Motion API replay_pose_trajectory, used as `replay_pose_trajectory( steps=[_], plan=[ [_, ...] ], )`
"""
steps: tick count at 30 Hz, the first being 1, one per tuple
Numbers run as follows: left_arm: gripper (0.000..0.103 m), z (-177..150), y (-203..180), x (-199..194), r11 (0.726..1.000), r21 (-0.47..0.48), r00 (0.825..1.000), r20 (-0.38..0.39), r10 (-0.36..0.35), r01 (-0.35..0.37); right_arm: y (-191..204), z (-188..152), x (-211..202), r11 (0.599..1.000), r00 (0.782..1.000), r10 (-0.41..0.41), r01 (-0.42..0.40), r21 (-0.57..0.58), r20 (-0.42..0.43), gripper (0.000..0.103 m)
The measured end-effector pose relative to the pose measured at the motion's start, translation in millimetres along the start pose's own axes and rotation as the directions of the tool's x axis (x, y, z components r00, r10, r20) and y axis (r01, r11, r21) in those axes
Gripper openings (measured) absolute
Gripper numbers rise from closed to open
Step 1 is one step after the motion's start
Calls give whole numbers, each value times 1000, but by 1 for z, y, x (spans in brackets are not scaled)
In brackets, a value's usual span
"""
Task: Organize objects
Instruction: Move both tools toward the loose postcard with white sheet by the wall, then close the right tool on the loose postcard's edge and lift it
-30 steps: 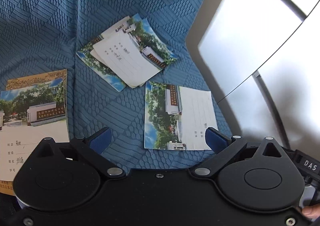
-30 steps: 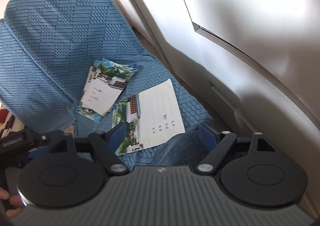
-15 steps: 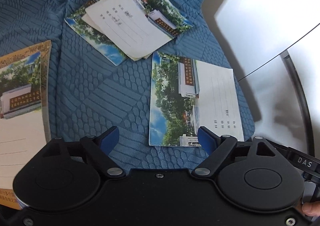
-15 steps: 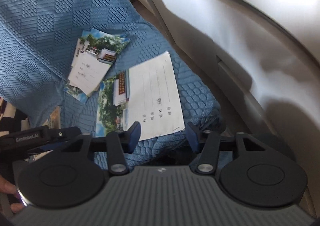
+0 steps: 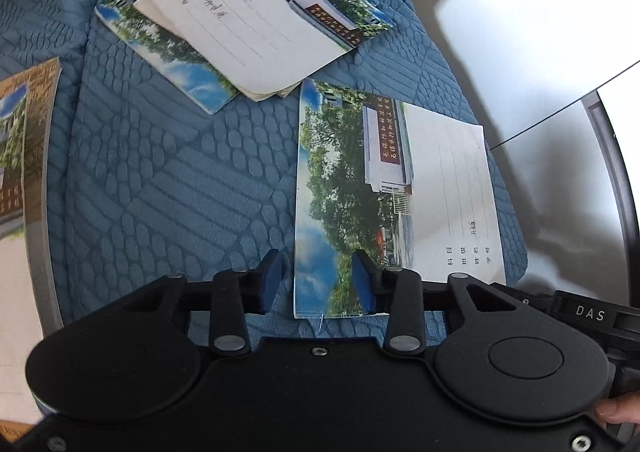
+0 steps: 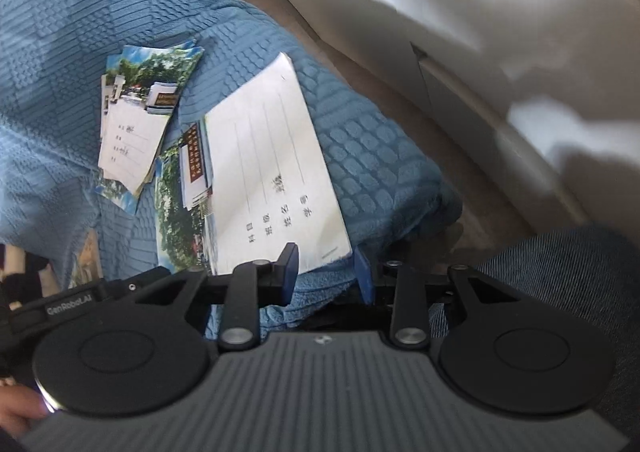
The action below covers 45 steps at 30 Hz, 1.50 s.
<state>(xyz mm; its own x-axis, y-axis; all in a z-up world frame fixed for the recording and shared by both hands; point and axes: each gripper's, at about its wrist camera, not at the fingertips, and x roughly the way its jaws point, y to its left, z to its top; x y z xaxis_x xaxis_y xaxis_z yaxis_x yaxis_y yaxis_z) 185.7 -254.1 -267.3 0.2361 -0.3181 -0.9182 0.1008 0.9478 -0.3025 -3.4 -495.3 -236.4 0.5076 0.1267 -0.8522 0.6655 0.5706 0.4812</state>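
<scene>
Left tongs (image 5: 316, 276) closing astride the near left corner of the notebook (image 5: 392, 196); right tongs (image 6: 326, 272) closing at its near right corner. Neither pair yet clamped.

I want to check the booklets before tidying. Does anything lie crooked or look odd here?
Yes. The small pile of booklets is fanned out and skewed, edges not aligned. The single booklet lies apart beside it, close to the edge of the blue cover. No damage shows.
</scene>
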Motion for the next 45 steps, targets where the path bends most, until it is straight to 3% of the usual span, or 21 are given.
replay_pose_trajectory(
  steps=[4,11,15,17,19,22,25,28,30,32,37,42,43,45],
  plan=[
    [31,-1,-3,1,1000,23,1000,-1,1,-1,-9,-2,2,997,999,32,-32,77,-4,31],
    [31,-3,-4,-1,1000,31,1000,7,4,-4,-3,2,-15,995,996,69,-73,66,59,28],
    [32,-2,1,-5,1000,-12,1000,-2,-3,3,1,6,-24,990,986,122,-129,50,114,28],
    [40,-2,7,-11,998,-56,999,2,-37,37,0,8,-23,987,982,143,-151,60,122,28],
    [57,-2,13,-16,993,-104,998,1,-62,62,-3,10,-19,982,980,160,-170,79,119,10],
    [61,-4,19,-24,984,-150,995,7,-100,100,0,10,-19,983,976,168,-177,54,140,8],
    [69,-9,30,-27,946,-264,982,11,-191,187,8,10,-25,982,971,183,-187,8,156,8],
    [69,-16,38,-26,875,-390,952,15,-305,286,10,10,-28,976,966,212,-216,14,149,6],
    [69,-20,38,-23,838,-448,938,6,-347,312,13,8,-33,972,961,228,-234,16,158,6],
    [69,-23,36,-20,814,-478,928,4,-373,330,18,6,-37,969,957,240,-246,14,162,6],
    [69,-28,26,-14,792,-504,917,-3,-400,344,23,-1,-46,963,951,261,-268,23,165,5],
    [68,-36,21,6,705,-605,886,3,-463,371,22,-9,-52,963,950,262,-268,14,169,5],
    [66,-38,20,9,689,-621,884,16,-467,375,22,-10,-53,963,950,263,-270,17,170,5],
    [65,-38,17,12,694,-624,894,15,-448,359,20,-12,-55,963,951,260,-269,31,168,5]
  ],
)
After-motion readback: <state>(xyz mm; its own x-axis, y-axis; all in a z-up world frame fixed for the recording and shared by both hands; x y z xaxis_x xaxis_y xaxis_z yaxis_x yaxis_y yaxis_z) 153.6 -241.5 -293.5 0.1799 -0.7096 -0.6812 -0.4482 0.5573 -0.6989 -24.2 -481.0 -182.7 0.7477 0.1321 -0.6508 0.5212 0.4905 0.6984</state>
